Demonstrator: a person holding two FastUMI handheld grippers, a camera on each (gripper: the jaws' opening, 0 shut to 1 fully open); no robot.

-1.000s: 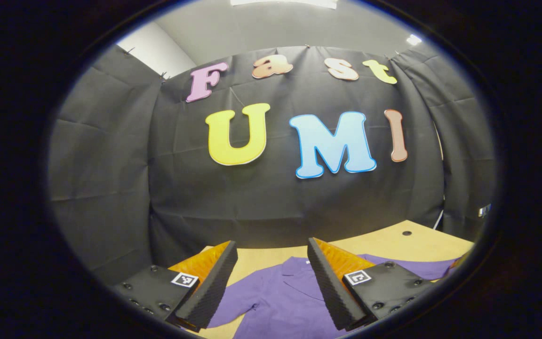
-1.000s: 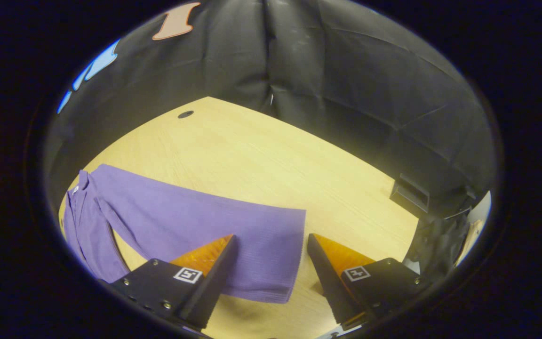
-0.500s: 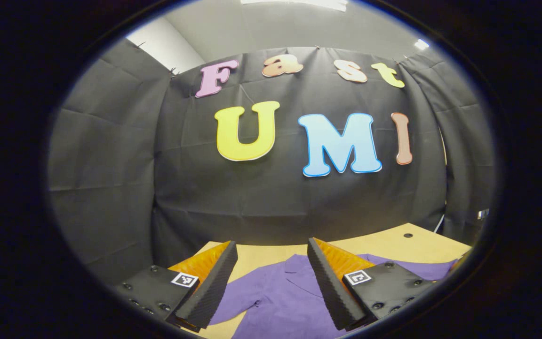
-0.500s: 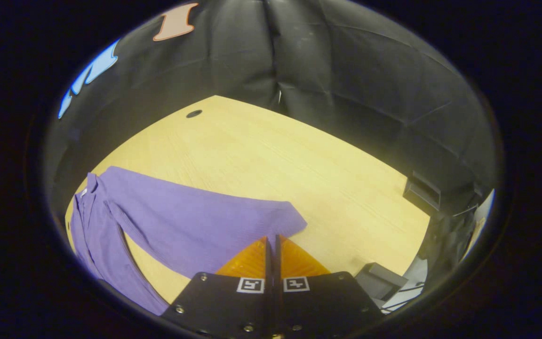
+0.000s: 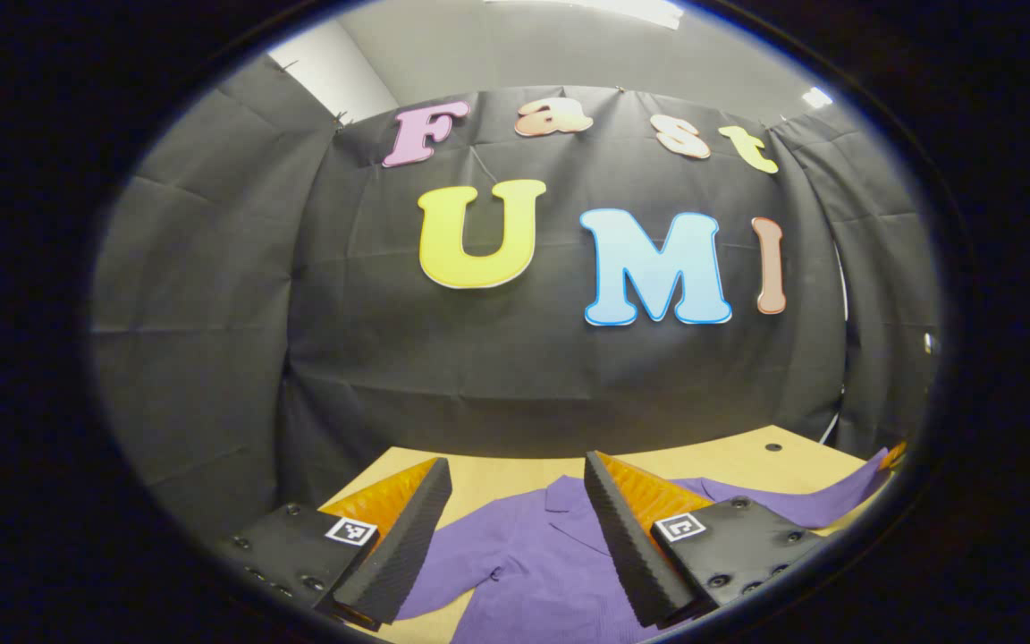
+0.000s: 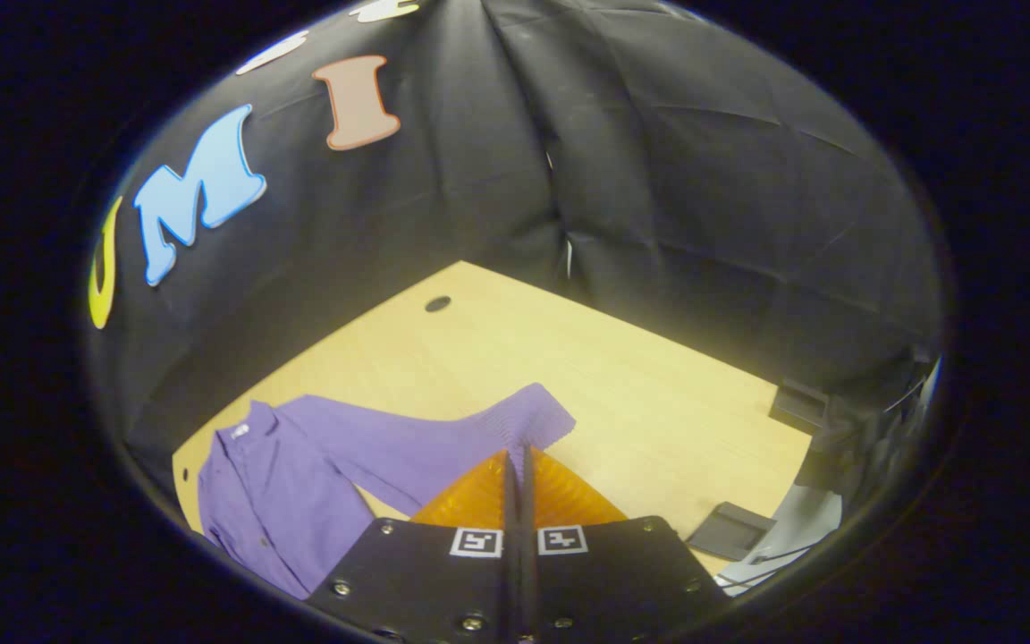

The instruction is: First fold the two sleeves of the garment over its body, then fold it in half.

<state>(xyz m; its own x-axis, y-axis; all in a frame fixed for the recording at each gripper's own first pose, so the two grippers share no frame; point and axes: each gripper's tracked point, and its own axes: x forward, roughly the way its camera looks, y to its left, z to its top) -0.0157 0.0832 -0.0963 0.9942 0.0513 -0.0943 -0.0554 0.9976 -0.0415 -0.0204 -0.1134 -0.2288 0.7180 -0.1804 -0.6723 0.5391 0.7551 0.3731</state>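
garment: purple shirt [image 6: 300, 483] lies collar-up on the desk [image 6: 569, 358], body flat, buttons down the front
right sleeve: cuff end [image 6: 537, 420] is lifted off the desk and stretches from the shoulder to the right tool; also seen raised at the far right of the left gripper view [image 5: 837, 496]
right tool: [image 6: 518, 461] clenched, fingers pressed together with the cuff edge pinched at the tips
left tool: [image 5: 515, 528] released, fingers wide apart, hovers above the shirt near the collar [image 5: 569, 501], touches nothing as far as visible
left sleeve: [image 5: 470, 563] looks flat on the desk, not folded
step: judged as first sleeve fold in progress, cuff needs carrying across the body
risk 1: grip is only on the cuff edge at the fingertips; thin cloth can slip out mid-carry and the sleeve drops short of the body
risk 2: nothing pins the body, so pulling the sleeve sideways can drag the whole shirt and skew the collar line
risk 3: slack in the sleeve can twist or bunch on landing, leaving a lumpy fold that spoils the later half fold
risk 4: left tool sits over the shirt, so the crossing sleeve may snag on it
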